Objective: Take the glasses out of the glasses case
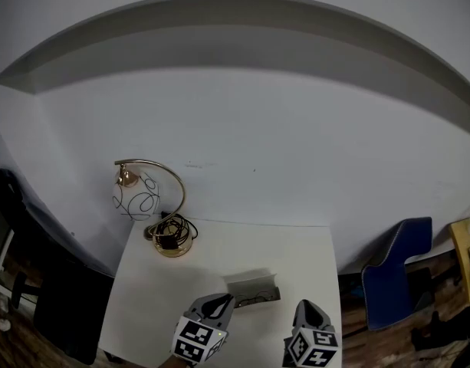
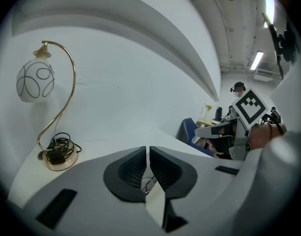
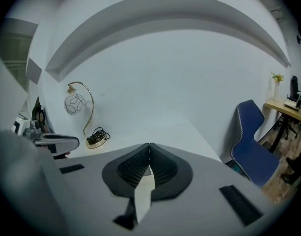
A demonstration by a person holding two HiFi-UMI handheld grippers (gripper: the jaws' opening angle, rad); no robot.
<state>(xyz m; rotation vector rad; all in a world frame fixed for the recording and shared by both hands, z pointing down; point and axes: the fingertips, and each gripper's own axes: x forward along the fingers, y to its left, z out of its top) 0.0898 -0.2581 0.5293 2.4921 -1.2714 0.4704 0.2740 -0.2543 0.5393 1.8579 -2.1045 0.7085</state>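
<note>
- Head view: a white desk (image 1: pixel 142 297) stands against a pale wall, and the glasses case (image 1: pixel 254 288) lies open near the desk's front edge, its grey lid tipped up
- A thin dark line inside the case looks like the glasses (image 1: pixel 254 301), which are too small here to make out further
- The left gripper (image 1: pixel 221 303) comes in from the bottom edge with its tips just beside the left end of the case; whether they touch it cannot be told
- The right gripper (image 1: pixel 305 307) sits to the right of the case, near it but apart from it
- Left gripper view: the jaws stand all but together, with only a narrow slit between the ribbed pads (image 2: pixel 133 168)
- A fine wire loop shows low in that slit, and it cannot be told whether it is pinched or simply lies beyond the jaws
- Right gripper view: the jaws are pressed together with nothing between them, and they point across the bare desk towards the wall
- A lamp (image 1: pixel 142 198) with a curved gold arm and a white globe marked with black lines stands at the back left corner of the desk
- A black cable (image 1: pixel 171 231) is coiled on the lamp's base
- A blue chair (image 1: pixel 396 271) stands on the floor off the right side of the desk
</note>
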